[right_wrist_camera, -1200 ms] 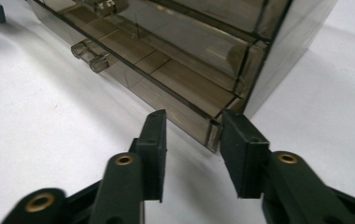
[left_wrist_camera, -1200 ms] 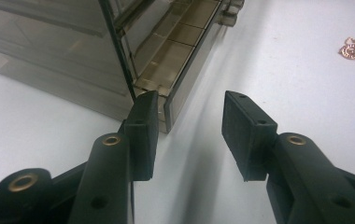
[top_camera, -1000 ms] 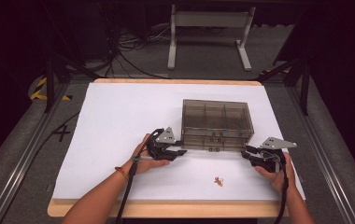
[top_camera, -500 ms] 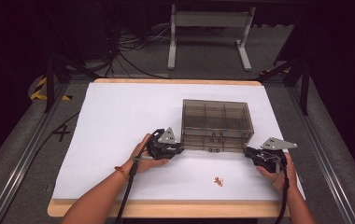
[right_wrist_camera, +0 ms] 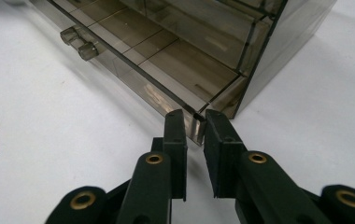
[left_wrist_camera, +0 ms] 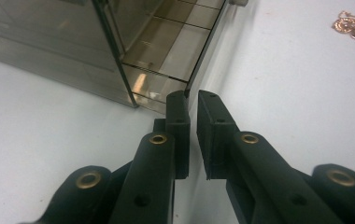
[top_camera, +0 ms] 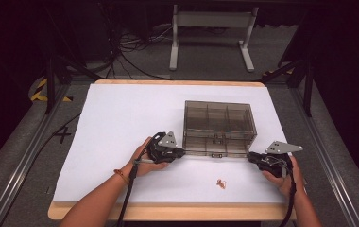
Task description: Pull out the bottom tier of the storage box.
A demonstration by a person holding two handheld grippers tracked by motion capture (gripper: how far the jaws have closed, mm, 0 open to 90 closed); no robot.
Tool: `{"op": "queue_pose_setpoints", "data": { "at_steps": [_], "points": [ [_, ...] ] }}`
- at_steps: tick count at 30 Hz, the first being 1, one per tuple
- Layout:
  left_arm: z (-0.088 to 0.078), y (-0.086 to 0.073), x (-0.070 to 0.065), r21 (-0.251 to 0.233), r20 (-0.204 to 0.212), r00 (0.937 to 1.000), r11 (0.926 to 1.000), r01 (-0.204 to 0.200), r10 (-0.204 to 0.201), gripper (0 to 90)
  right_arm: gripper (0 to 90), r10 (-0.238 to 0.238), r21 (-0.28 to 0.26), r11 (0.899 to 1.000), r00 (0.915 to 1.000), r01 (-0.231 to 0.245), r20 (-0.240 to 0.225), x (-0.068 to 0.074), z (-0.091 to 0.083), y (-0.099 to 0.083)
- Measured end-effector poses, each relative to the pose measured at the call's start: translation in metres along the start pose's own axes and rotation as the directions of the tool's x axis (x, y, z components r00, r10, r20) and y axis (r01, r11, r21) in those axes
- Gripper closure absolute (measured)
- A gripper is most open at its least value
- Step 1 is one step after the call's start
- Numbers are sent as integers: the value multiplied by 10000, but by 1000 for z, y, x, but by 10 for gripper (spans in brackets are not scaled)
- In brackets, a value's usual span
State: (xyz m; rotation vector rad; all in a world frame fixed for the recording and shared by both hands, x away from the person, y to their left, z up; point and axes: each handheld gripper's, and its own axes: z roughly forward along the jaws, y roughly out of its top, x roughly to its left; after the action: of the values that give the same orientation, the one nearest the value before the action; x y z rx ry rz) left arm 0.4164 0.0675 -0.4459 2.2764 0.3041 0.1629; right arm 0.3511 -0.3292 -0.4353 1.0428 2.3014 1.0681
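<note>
Both grippers have just been closing, and now each one is pinching a front corner of the box's (top_camera: 219, 124) drawer (top_camera: 215, 150). The left gripper (top_camera: 181, 152) is clamping the drawer's thin front panel (left_wrist_camera: 203, 56) at its left end, jaws nearly together with the smoky plastic edge between them. The right gripper (top_camera: 251, 156) is doing the same on the right corner (right_wrist_camera: 197, 122). Neither hand has shifted since a second ago. The drawer is sticking out a little from the box, mid-table. So I'm guessing the grip is set and a pull is coming. The little gold chain (top_camera: 222, 182) is lying on the paper (top_camera: 121, 118) just in front, untouched.
</note>
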Motion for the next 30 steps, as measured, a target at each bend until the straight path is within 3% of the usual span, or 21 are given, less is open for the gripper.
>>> {"op": "queue_pose_setpoints", "data": {
  "at_steps": [16,30],
  "points": [
    [-4,-2,-8,257,468,9984,9991,-326,314,841,819,-353,288,9989,9970,373,-693,0,-9,-3],
    [-6,-2,-16,588,797,9951,9962,-641,593,843,828,-777,679,9939,9879,874,-1342,2,-15,-4]
  ]
}}
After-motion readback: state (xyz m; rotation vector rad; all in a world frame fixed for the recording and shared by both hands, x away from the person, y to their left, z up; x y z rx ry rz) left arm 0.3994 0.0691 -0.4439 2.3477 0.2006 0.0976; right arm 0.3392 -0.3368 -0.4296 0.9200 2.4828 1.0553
